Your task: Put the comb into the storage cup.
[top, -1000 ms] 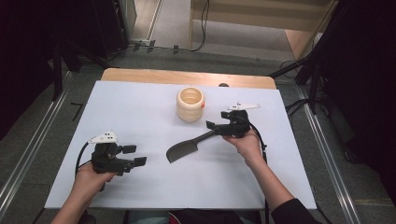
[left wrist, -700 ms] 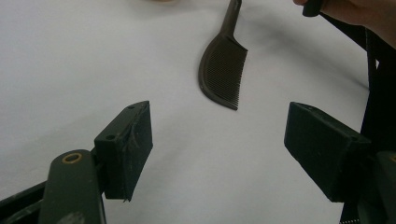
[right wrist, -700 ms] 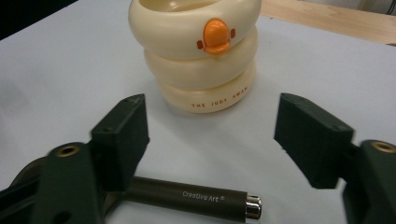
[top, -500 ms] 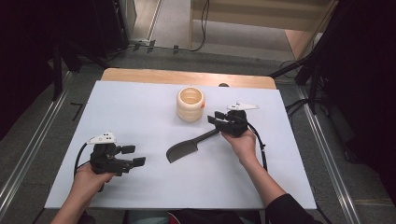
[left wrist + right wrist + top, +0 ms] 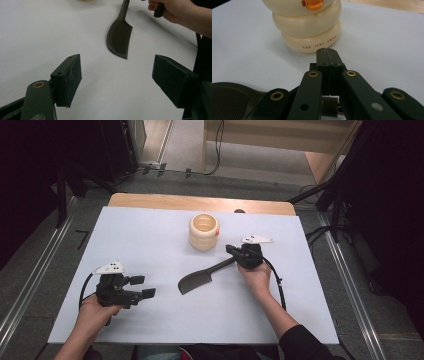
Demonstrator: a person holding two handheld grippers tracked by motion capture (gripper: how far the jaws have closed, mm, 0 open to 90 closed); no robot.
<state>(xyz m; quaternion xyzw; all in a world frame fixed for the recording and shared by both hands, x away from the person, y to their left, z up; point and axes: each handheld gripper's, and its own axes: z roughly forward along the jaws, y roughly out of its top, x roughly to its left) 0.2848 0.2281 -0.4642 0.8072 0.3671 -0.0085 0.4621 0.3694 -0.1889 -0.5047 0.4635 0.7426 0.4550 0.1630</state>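
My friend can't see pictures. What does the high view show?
A person's right gripper holds the handle of a dark comb lying on a white table, near a cream cup. The left gripper waits open.

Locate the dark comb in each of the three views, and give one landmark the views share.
High view: the comb lies at centre, its handle at the right gripper.
Left gripper view: comb at top centre, teeth facing right.
Right gripper view: comb at bottom left, beside the shut jaws.
Shared landmark: the cream holder.
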